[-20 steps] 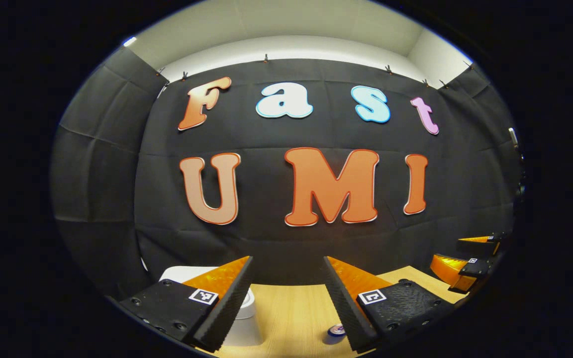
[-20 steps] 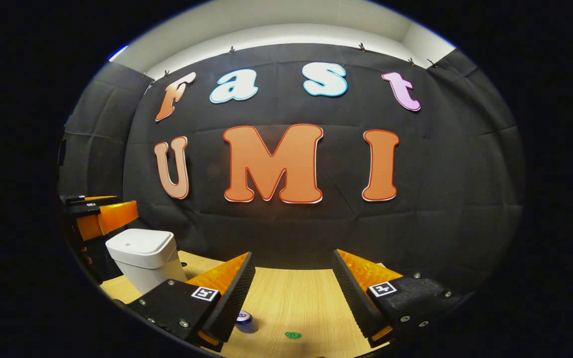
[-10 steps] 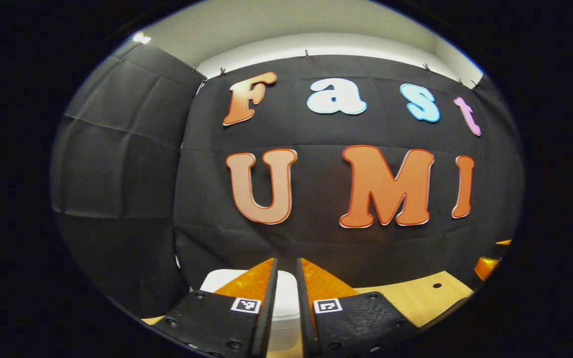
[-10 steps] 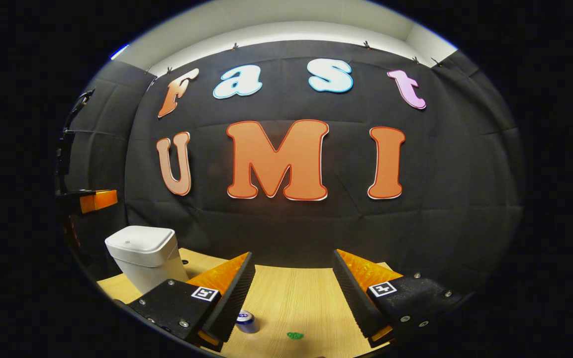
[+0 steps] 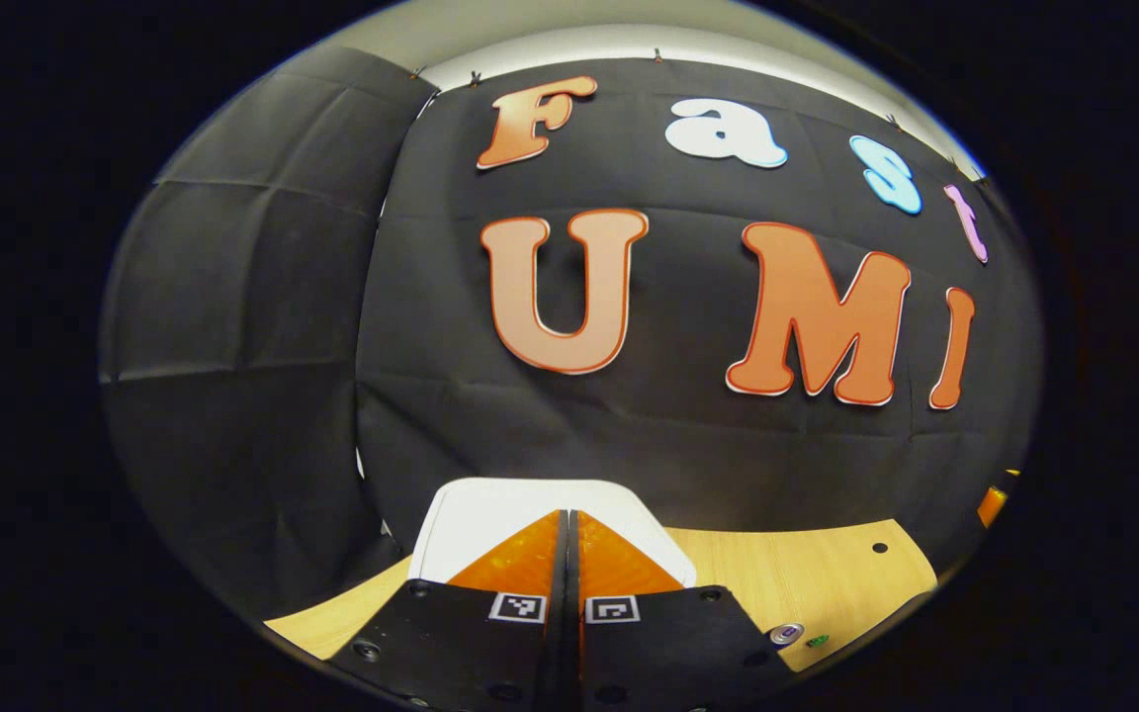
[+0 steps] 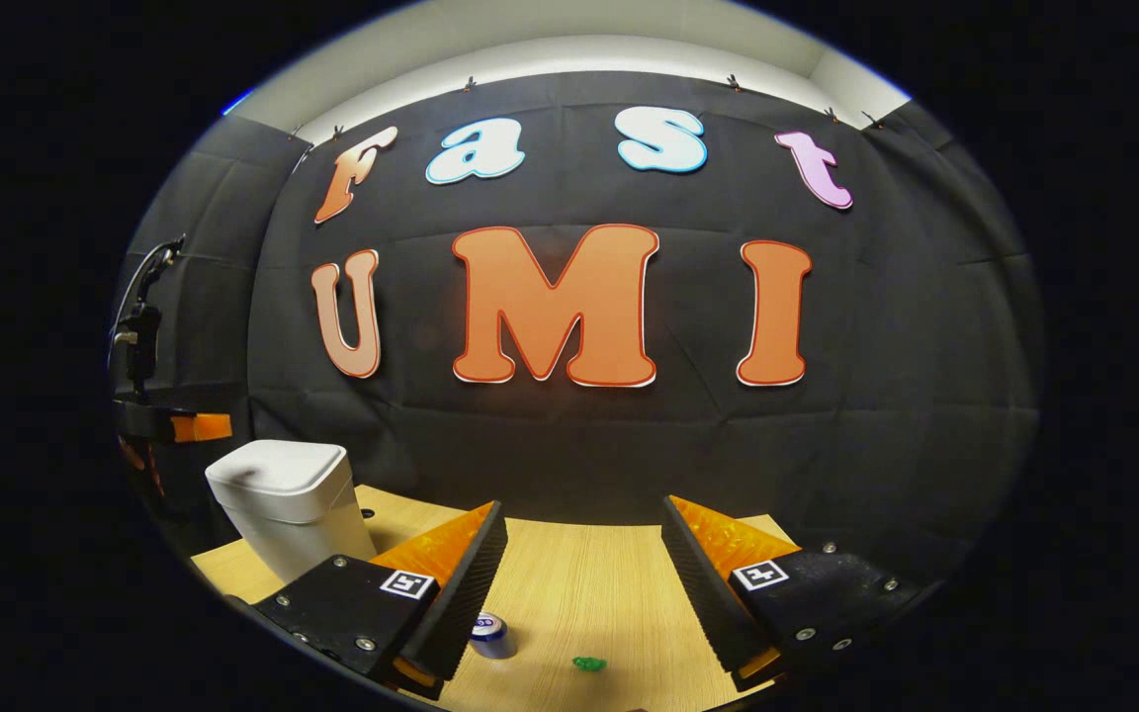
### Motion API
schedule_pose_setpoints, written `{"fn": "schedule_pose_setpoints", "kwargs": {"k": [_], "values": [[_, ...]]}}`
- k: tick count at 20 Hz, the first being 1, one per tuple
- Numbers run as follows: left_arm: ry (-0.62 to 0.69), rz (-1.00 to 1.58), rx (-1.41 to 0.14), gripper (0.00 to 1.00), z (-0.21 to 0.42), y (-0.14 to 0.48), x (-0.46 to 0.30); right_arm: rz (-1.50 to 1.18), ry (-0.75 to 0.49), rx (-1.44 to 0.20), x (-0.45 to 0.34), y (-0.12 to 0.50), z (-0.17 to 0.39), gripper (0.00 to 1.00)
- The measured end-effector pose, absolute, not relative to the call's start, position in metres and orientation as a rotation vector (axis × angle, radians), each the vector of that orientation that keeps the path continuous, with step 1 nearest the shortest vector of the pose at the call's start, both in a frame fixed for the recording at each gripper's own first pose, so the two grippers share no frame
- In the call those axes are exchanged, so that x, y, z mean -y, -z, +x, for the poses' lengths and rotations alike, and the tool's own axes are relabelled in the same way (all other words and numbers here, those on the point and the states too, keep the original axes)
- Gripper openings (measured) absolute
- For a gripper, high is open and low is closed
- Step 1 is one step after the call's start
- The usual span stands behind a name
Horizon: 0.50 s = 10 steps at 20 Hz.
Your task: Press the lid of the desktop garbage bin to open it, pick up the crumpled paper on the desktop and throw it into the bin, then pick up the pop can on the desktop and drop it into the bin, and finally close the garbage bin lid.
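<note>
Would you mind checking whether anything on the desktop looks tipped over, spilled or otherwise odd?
Nothing stands out. The white garbage bin stands upright with its lid down, the pop can stands upright on the wooden desktop, and a small green scrap lies beside it, with no spill visible.

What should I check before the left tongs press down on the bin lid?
1. Left tongs shut for pressing: ok, the fingers meet with no gap.
2. Left tongs lined up with the white bin lid: ok, the tips point at it in the left gripper view.
3. Lid closed and bare: ok, it sits flat on the bin in the right gripper view.
4. Contact with the lid: cannot tell.
5. Right tongs away from the bin: ok, open over the table.
6. Pop can and green crumpled paper waiting on the table: ok.
</note>
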<state>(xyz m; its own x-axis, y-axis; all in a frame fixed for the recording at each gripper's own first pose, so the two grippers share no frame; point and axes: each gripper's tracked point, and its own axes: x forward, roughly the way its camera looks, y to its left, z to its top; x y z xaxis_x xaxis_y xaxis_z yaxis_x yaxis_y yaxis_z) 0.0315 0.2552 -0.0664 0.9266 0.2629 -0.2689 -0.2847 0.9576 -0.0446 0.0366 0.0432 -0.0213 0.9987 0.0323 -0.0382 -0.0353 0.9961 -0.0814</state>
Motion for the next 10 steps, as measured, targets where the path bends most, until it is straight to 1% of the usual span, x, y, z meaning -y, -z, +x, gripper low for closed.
{"fn": "schedule_pose_setpoints", "kwargs": {"k": [5,8,9,10], "values": [[-0.250,-0.106,-0.347,0.00,0.033,0.102,-0.246,-0.081,-0.035,-0.052,-0.043,0.027,0.041,0.94],[-0.262,-0.091,-0.402,0.00,0.034,0.116,-0.252,-0.081,-0.040,-0.064,-0.043,0.031,0.040,0.94],[-0.258,-0.095,-0.372,0.01,0.038,0.114,-0.253,-0.083,-0.041,-0.065,-0.043,0.032,0.040,0.94],[-0.267,-0.092,-0.382,0.00,0.038,0.110,-0.255,-0.085,-0.041,-0.068,-0.042,0.033,0.041,0.94]]}}
